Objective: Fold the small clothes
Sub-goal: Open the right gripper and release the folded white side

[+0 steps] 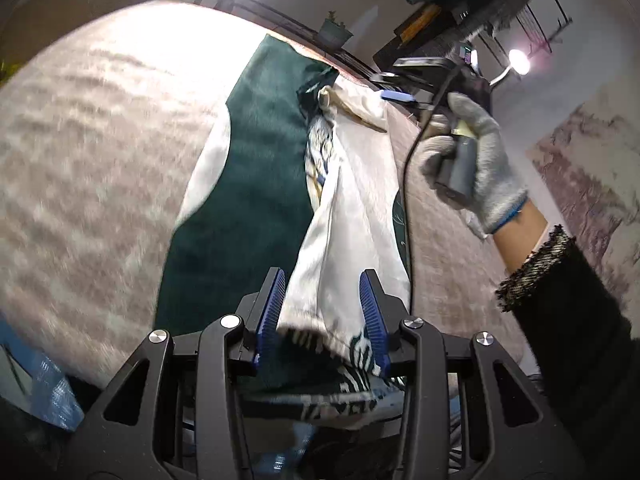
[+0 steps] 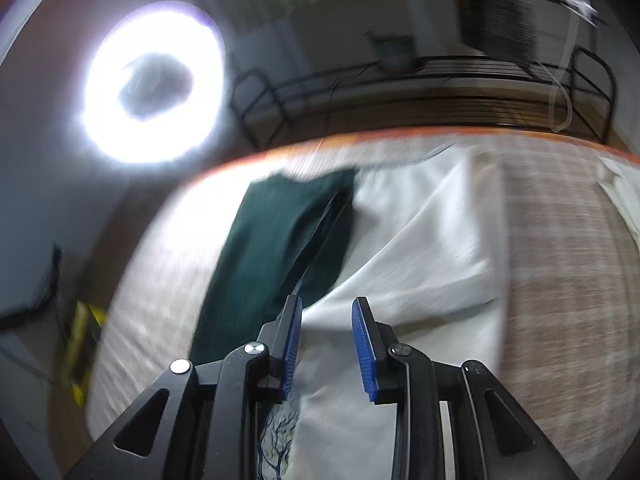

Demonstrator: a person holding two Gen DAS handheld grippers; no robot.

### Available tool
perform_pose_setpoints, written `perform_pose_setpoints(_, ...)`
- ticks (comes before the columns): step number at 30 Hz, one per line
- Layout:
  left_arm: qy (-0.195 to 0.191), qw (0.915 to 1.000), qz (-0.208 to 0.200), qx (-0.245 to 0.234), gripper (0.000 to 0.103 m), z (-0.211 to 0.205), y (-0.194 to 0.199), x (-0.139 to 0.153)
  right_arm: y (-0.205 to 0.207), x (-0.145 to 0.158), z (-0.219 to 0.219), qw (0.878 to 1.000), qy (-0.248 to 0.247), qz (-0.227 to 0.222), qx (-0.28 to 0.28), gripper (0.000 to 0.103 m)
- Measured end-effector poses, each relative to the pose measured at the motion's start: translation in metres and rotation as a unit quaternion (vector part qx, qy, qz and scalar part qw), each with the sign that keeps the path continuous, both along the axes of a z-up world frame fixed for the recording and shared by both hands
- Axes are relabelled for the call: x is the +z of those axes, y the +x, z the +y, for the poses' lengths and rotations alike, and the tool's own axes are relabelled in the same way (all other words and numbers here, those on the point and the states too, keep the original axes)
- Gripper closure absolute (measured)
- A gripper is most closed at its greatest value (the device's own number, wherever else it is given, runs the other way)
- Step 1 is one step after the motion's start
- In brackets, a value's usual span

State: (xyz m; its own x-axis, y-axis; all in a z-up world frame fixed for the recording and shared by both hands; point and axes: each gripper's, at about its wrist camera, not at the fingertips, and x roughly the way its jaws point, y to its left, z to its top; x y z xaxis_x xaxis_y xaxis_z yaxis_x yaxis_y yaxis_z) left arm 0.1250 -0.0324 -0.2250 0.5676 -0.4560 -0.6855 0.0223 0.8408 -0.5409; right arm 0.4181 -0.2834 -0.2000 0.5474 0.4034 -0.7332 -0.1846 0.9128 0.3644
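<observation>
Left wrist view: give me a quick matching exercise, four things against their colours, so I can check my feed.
Things:
1. garment panel
2. glove
3. pads
4. sleeve

Colours:
A. blue
B. black
C. dark green
D. grey

Pairs: 1-C, 2-D, 3-A, 4-B
</observation>
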Motion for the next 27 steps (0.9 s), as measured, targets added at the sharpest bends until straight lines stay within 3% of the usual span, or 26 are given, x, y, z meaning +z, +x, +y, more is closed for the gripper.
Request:
perform_pose_setpoints(4, 0.020, 0.9995, -0.008, -0.025, 0.064, -0.003, 0.014, 0.009, 0.014, 0.000, -0.056, 0.995, 0.076, 0.023, -0.061, 0.069)
perform_pose_setpoints(6, 0.015, 0.9994, -0.007, -0.032, 0.064, -0.003, 0.021, 0.010, 0.020, -0.008, -0.071, 0.992, 0.086, 0.045, -0.077, 0.067)
perform_pose_setpoints(8, 0.014, 0.9994, -0.009, -0.029, 0.064, -0.003, 0.026, 0.007, 0.025, -0.016, -0.079, 0.991, 0.080, 0.057, -0.089, 0.061)
perform_pose_setpoints(15, -0.001, 0.9997, 0.017, -0.018, 0.064, 0.000, 0.033, -0.011, 0.051, -0.032, -0.084, 0.994, 0.010, 0.059, -0.089, 0.061)
perform_pose_setpoints(18, -0.002, 0.9997, 0.021, -0.010, 0.064, 0.004, 0.036, -0.014, 0.061, -0.045, -0.078, 0.996, 0.000, 0.068, -0.064, 0.066)
perform_pose_setpoints(20, -0.005, 0.9997, 0.024, -0.005, 0.064, 0.008, 0.037, -0.015, 0.066, -0.052, -0.069, 0.996, -0.027, 0.072, -0.044, 0.077)
perform_pose_setpoints(22, -0.012, 0.9996, 0.026, -0.002, 0.064, 0.012, 0.038, -0.015, 0.066, -0.052, -0.059, 0.995, -0.073, 0.060, -0.031, 0.099)
perform_pose_setpoints(27, -0.023, 0.9994, 0.027, -0.004, 0.064, 0.015, 0.040, -0.016, 0.066, -0.023, -0.052, 0.994, -0.103, 0.027, 0.002, 0.102)
